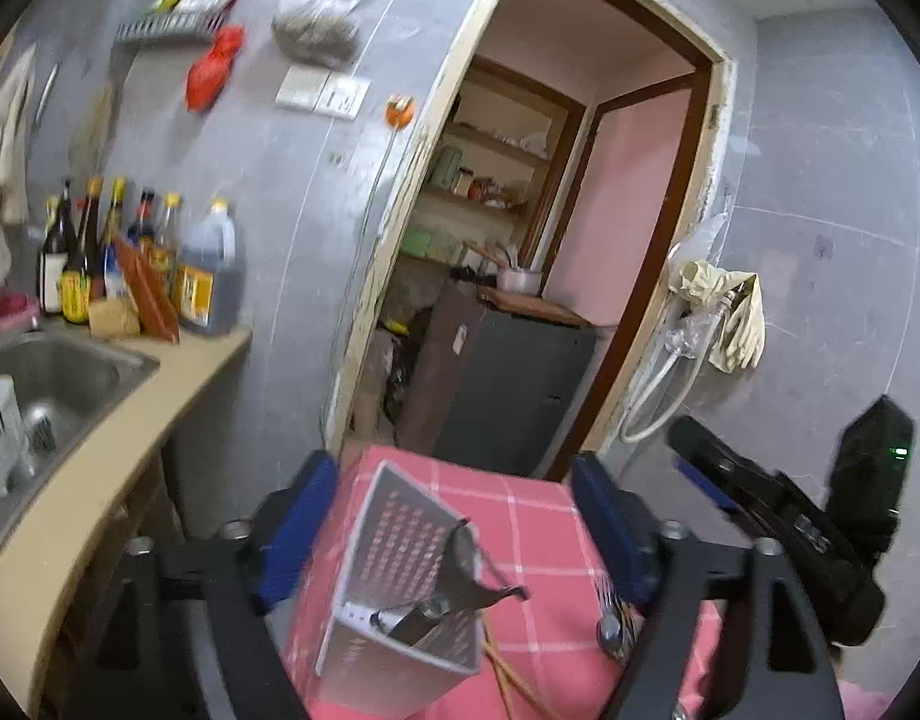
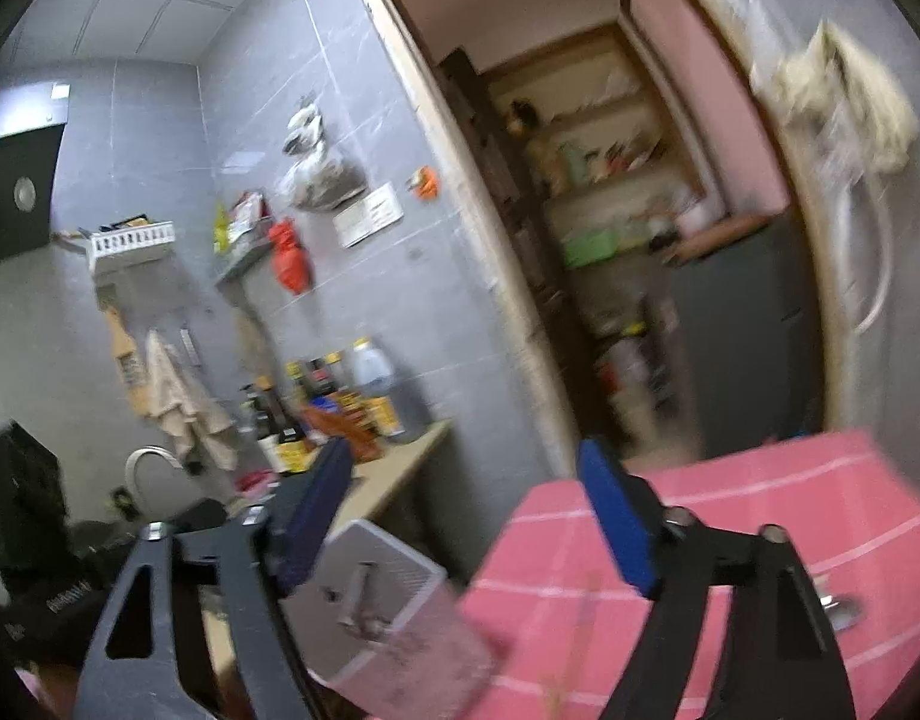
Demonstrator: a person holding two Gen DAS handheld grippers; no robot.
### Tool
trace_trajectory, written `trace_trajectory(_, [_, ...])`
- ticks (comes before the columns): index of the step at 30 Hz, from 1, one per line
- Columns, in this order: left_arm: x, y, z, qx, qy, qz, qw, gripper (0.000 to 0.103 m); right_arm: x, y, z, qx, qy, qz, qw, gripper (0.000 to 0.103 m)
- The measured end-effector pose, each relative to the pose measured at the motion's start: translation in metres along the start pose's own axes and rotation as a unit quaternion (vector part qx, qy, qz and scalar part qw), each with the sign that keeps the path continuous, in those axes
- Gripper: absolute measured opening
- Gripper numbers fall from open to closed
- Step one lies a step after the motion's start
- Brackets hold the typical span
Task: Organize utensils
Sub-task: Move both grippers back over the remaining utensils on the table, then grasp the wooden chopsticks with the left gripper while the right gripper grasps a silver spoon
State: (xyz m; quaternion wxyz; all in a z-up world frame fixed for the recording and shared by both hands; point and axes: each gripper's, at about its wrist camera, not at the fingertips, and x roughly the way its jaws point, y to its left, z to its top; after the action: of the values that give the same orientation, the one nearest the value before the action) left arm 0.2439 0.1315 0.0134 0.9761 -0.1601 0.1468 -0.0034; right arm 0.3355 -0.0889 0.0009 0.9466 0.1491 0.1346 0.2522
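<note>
A metal holder [image 1: 400,564] with small holes is seen standing on the bench with the pink checked cloth [image 1: 538,516], near its left edge. A dark-handled utensil [image 1: 460,588] is already stuck inside the holder, so a part of the job looks done. Wooden chopsticks [image 1: 508,672] are left lying on the cloth just right of the holder, and a spoon and fork [image 1: 613,618] are left further right, so these are probably still to be put in.

The left tool [image 1: 454,534] is held wide and nothing is gripped; the holder is seen between its blue fingers [image 1: 298,522] but is not touched. It is held above the near part of the bench and pointed at the far doorway [image 1: 580,210].

The right tool [image 2: 466,516] is also held wide and empty. It is raised over the cloth, just right of the holder, and is tilted. The right picture is blurred
</note>
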Motion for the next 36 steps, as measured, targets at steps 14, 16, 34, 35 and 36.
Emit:
trace_trajectory(14, [-0.002,-0.094,-0.039,0.063,-0.027,0.009,0.9976,0.103,-0.113,-0.046,0.025,-0.096,-0.056,-0.169,0.979,0.102])
trace_trajectory(16, [0.0,-0.102,-0.05,0.065,-0.02,0.013,0.9976,0.103,-0.122,-0.055,0.022,-0.099,-0.053,-0.182,0.977,0.102])
trace_trajectory(34, [0.055,-0.125,-0.126,0.089,0.061,0.061,0.9923,0.103,-0.088,-0.14,-0.042,-0.06,0.052,-0.183,0.98,0.102])
trace_trajectory(35, [0.06,-0.125,-0.13,0.088,0.073,0.061,0.9916,0.103,-0.084,-0.144,-0.045,-0.056,0.06,-0.18,0.98,0.102])
trace_trajectory(36, [0.064,-0.125,-0.132,0.086,0.083,0.061,0.9909,0.103,-0.082,-0.147,-0.048,-0.053,0.065,-0.178,0.98,0.102])
